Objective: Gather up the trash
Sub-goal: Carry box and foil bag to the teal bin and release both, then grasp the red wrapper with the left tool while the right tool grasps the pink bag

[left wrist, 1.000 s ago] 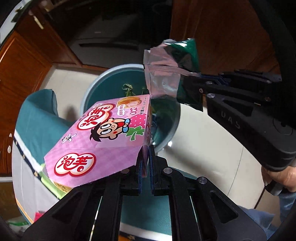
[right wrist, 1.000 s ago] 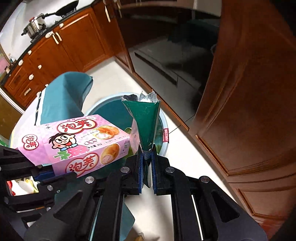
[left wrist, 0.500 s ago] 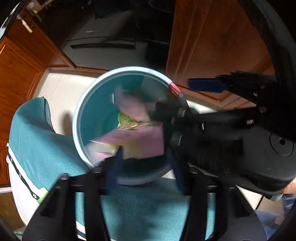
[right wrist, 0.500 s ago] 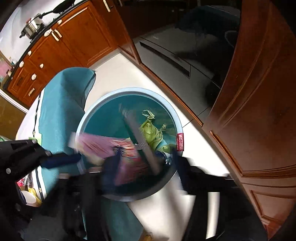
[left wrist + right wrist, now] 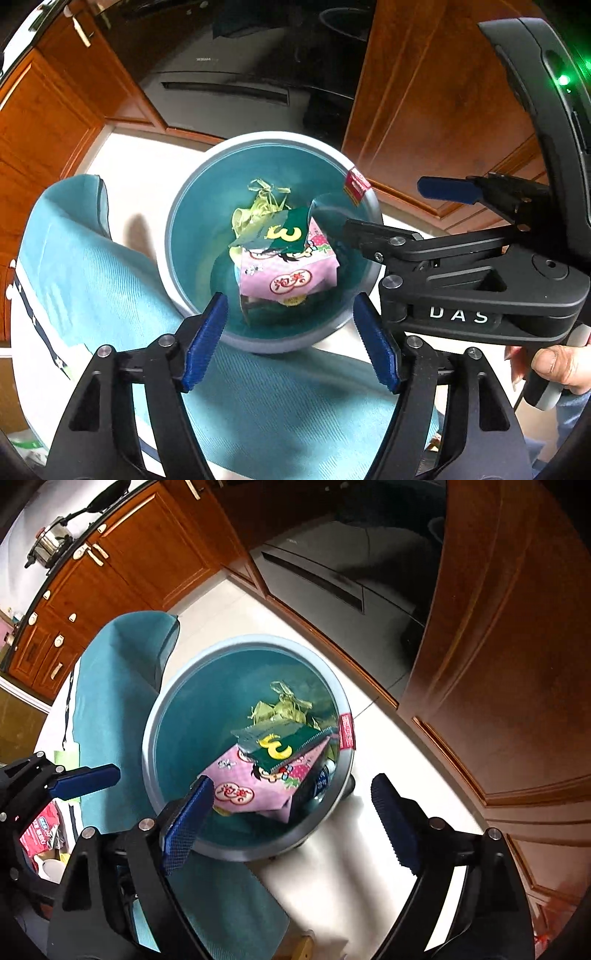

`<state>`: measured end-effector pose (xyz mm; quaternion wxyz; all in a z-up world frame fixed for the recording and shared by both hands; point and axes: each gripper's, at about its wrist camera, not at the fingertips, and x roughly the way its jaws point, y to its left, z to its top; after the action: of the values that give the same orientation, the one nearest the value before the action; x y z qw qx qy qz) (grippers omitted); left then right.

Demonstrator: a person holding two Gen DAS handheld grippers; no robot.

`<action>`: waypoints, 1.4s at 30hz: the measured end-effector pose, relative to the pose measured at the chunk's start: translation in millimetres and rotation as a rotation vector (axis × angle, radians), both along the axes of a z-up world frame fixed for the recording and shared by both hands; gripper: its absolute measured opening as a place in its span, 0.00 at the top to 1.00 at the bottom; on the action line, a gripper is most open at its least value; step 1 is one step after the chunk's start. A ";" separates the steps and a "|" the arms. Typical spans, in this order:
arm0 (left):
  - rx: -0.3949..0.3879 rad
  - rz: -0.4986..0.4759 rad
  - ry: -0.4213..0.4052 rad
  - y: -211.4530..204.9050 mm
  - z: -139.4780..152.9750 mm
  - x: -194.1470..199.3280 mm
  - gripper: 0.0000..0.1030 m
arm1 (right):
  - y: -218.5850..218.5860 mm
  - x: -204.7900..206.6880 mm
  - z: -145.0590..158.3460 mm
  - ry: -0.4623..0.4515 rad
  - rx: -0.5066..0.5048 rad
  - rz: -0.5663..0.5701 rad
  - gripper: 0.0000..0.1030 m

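Reddish-brown wooden cabinets [image 5: 517, 657] and a dark glass-fronted appliance [image 5: 229, 74] ring the pale tiled floor [image 5: 373, 723]. On that floor stands a round teal plastic bin with a grey rim [image 5: 173, 236], just beside a teal fabric-covered seat [image 5: 92, 266].

I hold my left hand-held gripper [image 5: 290, 339] above the bin's six o'clock edge; its jaws have just been opening and now stand wide, blue pads apart, nothing between them. My right hand-held gripper [image 5: 291, 827] has likewise just been opening and gapes wide and empty over the bin's near rim; in the left view it reaches in from three o'clock, with "DAS" in white on its black body.

Inside the bin lies the pink cardboard snack box [image 5: 291, 273], printed with red-and-white Chinese characters and a cartoon face. Resting on its twelve o'clock end is the dark green foil packet [image 5: 280, 742] bearing a yellow "3". Pale green leafy scraps [image 5: 258, 210] lie behind them. A small red label [image 5: 346, 731] sits on the rim; its writing is too small to read.
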<state>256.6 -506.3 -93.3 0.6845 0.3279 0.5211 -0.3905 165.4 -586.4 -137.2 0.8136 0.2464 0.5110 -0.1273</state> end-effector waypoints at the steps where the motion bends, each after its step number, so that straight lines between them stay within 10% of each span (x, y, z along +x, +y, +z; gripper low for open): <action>1: -0.004 0.005 0.001 2.2 2.4 -1.7 0.31 | 1.8 -1.7 1.1 0.003 -0.001 0.002 0.19; 21: -0.268 0.198 -0.067 175.5 83.1 -60.3 0.18 | 122.3 -51.6 94.4 -0.098 -0.047 0.151 0.16; 36: -0.350 0.630 -0.184 435.7 80.1 -58.0 0.05 | 326.3 -6.1 116.5 -0.089 -0.082 0.551 0.16; 42: -0.396 0.753 -0.114 477.4 57.9 -48.8 0.04 | 386.7 25.4 105.6 -0.057 -0.187 0.697 0.16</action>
<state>207.8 -29.0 -35.4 0.8565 -0.0018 0.4809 -0.1872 190.8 -199.6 -31.6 0.8410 -0.0147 0.5277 0.1187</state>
